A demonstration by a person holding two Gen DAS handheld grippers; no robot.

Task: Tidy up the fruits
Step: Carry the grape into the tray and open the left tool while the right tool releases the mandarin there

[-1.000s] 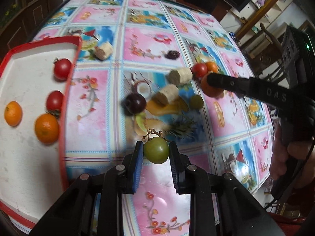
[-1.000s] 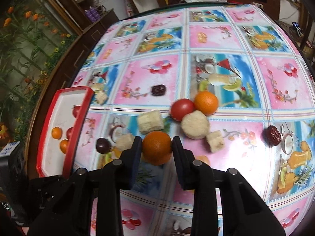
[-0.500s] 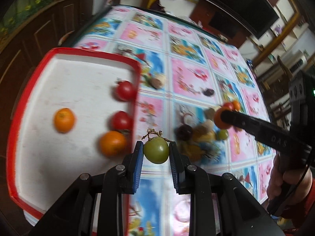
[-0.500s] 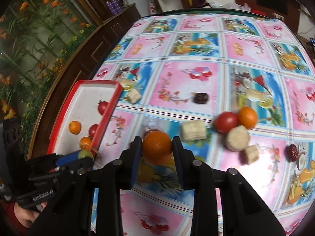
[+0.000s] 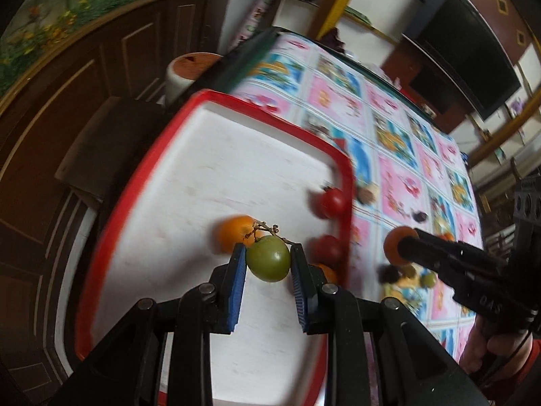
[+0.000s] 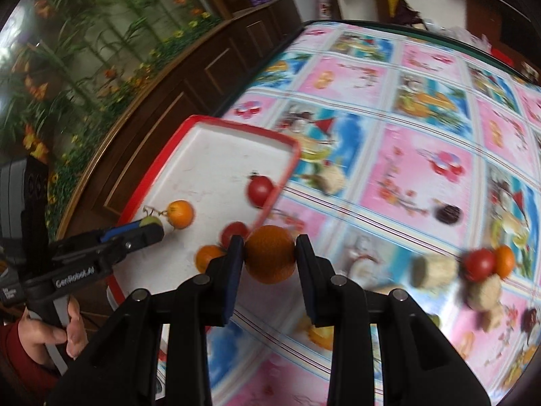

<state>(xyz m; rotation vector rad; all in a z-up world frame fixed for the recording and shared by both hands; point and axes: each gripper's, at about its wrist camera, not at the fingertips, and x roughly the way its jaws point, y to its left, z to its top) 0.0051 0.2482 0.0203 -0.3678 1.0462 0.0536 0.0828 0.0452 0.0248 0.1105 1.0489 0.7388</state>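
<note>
L gripper (image 5: 267,264) is being held clamped on green fruit (image 5: 268,263), stem up, over the white floor of the red-rimmed tray (image 5: 189,182). R gripper (image 6: 269,257) is being held clamped on an orange (image 6: 269,258), approx. over the tray's near rim, not yet inside.

Step in hand (judged): both fruits are being carried to the tray for release.
- Green fruit is best being lowered to bare floor left of the small orange (image 5: 233,237), then let go low, so nothing gets knocked or rolls.
- R orange should be brought fully past the rim before the jaws are parted.
- Grippers are best being kept well apart; collision risk.

Count, tray: 2 red tomatoes (image 6: 259,190), 2 oranges.
Count, desk (image 6: 419,155): 1 tomato (image 6: 478,264), 1 orange (image 6: 504,261), approx. 4 tan chunks (image 6: 432,270), 3 dark fruits (image 6: 448,213) at least; blur is making the rest uncertain.
</note>
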